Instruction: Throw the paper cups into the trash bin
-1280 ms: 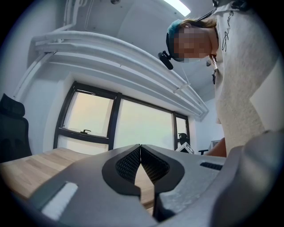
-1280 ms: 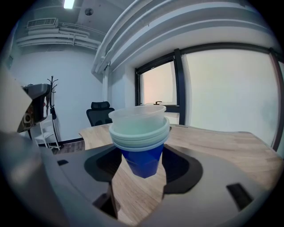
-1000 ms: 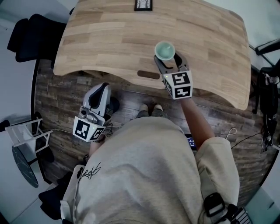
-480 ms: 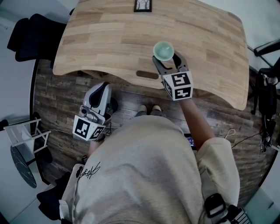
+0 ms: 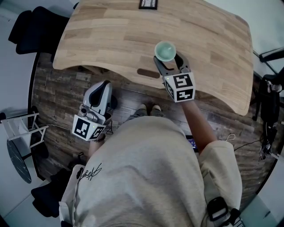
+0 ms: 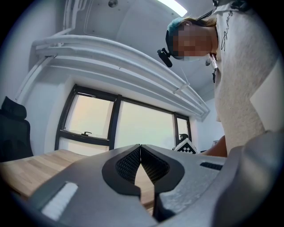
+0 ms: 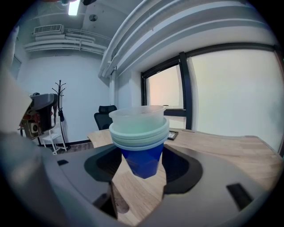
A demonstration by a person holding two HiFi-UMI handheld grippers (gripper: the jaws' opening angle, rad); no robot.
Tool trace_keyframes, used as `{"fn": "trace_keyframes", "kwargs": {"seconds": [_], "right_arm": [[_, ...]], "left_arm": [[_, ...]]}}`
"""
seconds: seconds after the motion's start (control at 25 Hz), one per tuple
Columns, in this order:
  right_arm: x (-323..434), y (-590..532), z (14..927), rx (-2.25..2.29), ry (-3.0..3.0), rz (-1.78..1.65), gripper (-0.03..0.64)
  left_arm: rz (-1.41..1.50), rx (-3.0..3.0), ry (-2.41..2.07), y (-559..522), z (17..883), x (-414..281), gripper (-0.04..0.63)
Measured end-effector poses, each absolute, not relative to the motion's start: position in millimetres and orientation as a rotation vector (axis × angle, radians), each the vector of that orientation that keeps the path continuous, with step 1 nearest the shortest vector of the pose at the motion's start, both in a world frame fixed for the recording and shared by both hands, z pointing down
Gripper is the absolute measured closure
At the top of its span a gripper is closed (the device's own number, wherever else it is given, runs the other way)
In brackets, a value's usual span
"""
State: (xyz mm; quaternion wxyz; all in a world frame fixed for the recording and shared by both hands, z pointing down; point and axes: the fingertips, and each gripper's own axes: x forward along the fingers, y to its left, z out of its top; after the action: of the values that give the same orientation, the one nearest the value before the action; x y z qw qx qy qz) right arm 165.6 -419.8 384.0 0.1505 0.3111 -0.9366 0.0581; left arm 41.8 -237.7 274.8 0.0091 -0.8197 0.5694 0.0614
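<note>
A stack of paper cups (image 5: 165,51), blue outside with pale green rims, sits between the jaws of my right gripper (image 5: 168,60) over the wooden table (image 5: 111,35). In the right gripper view the cup stack (image 7: 141,142) stands upright between the two pads, its base a little above the tabletop, and the right gripper (image 7: 142,166) is shut on it. My left gripper (image 5: 104,85) hangs lower at the left, off the table's near edge and over the floor. Seen in its own view, the left gripper (image 6: 140,148) has its pads touching and holds nothing. No trash bin shows in any view.
A dark flat item (image 5: 148,4) lies at the table's far edge. A black chair (image 5: 31,26) stands at the left end of the table and a white rack (image 5: 20,131) at the lower left. The right gripper view shows an office chair (image 7: 104,116) and a coat stand (image 7: 59,111).
The right gripper with the cup stack has drifted slightly left and away over the table. The left gripper has barely moved.
</note>
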Motion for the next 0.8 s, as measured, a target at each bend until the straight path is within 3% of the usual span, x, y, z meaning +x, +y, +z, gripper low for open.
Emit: {"fn": "trace_keyframes", "kwargs": {"seconds": [0.4,0.8], "right_arm": [[164,-415,381,0.776,-2.736,0.146,0.334],[130,-399,376,0.707,-2.768,0.133,0.334]], "left_arm": [[0.197,-2.457,1.893,-221,280,52,0.591],[0.200,-2.345,1.966,-194,273,21,0.591]]}}
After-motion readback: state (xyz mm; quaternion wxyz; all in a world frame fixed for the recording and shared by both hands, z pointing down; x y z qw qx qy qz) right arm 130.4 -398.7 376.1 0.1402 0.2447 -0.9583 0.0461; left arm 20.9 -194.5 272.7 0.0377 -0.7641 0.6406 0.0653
